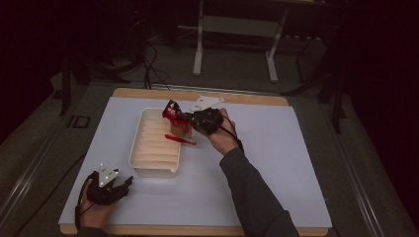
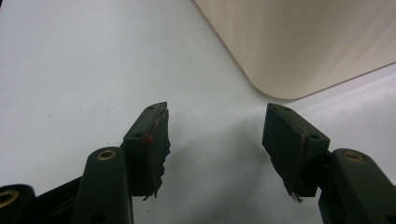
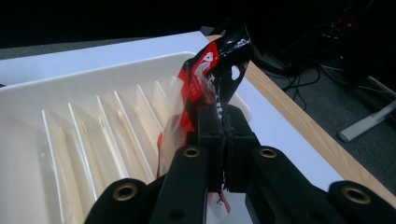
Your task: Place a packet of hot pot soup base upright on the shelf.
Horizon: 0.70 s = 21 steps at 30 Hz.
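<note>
Left gripper [image 1: 126, 183] resting agape, right gripper [image 1: 174, 114] clamping packet [image 1: 179, 129]

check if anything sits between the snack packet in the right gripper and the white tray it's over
Nothing visible does. The right gripper is shut on the red and black packet, which hangs at the right edge of the white tray. The slots below it look bare.

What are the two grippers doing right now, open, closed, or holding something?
Left gripper: open, holding nothing, low over the white table.
Right gripper: shut on the red and black packet, held above the white tray.
</note>
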Available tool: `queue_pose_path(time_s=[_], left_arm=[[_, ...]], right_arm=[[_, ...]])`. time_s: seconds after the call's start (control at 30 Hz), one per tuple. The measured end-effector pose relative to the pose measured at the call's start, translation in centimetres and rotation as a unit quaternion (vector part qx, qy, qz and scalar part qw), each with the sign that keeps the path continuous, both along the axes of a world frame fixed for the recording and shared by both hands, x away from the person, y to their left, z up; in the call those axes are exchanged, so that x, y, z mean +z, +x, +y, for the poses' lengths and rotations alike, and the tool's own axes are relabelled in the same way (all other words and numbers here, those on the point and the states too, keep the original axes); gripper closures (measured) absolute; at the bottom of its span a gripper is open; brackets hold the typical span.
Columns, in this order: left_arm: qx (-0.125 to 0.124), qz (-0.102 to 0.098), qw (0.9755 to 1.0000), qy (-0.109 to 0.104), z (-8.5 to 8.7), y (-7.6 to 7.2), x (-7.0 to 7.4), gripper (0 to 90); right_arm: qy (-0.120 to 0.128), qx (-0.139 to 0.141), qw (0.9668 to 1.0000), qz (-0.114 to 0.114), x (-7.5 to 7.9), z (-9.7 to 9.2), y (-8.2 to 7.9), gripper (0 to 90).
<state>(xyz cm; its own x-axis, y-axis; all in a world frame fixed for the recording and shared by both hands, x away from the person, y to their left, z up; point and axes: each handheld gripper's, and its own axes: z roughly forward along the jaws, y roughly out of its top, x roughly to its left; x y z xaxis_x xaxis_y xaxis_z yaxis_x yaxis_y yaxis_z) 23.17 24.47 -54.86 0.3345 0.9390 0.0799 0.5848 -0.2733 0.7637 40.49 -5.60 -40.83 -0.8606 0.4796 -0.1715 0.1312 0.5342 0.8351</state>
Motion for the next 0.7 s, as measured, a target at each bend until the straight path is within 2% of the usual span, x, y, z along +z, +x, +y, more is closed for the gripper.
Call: queue_pose_path(time_s=[0.7], left_arm=[[-0.001,0.000,1.0000,0.000,0.0,0.0,0.0,41.0]], right_arm=[[0.000,0.006,1.0000,0.005,-0.4,2.2,0.4,88.1]])
